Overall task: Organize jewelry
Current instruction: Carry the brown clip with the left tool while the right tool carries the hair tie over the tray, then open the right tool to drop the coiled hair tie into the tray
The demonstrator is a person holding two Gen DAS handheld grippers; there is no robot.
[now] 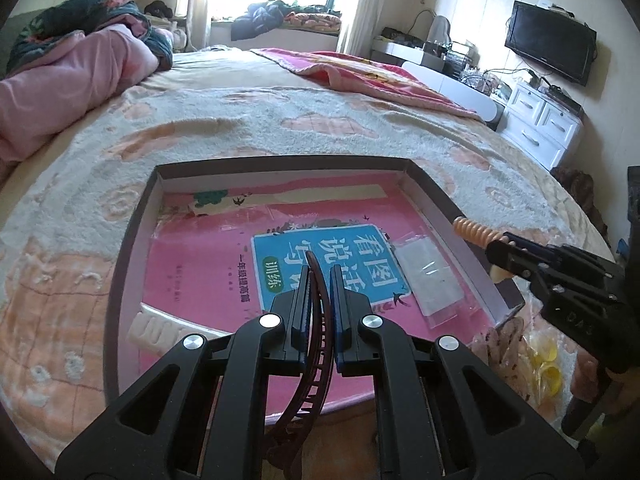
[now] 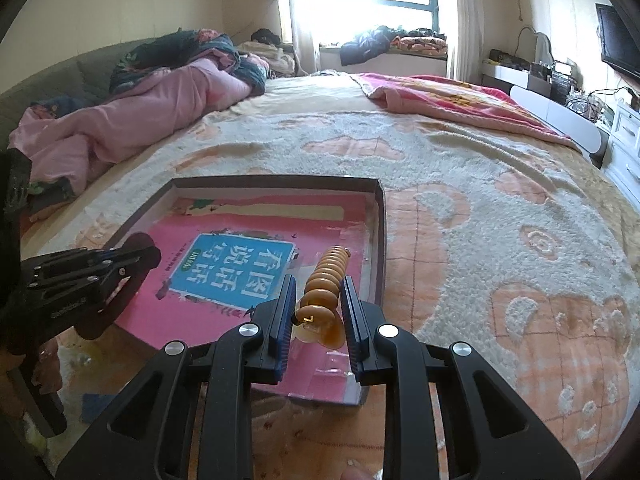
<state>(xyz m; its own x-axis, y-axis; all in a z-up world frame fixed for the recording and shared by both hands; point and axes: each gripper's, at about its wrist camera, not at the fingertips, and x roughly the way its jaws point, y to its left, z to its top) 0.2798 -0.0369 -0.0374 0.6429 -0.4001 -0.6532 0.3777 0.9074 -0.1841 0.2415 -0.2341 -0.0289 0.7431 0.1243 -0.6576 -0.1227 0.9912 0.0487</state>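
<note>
A shallow dark box lies on the bed, lined with a pink book cover. My left gripper is shut on a dark brown curved hair clip held over the box's near part. My right gripper is shut on an orange ribbed hair clip, held above the box's right side. In the left wrist view the right gripper enters from the right with the orange clip over the box rim. A clear plastic bag lies inside the box.
A fleecy cream and orange blanket covers the bed. Pink bedding is piled at the far left. Yellow items and a spotted item lie by the box's near right corner. A white dresser and TV stand right.
</note>
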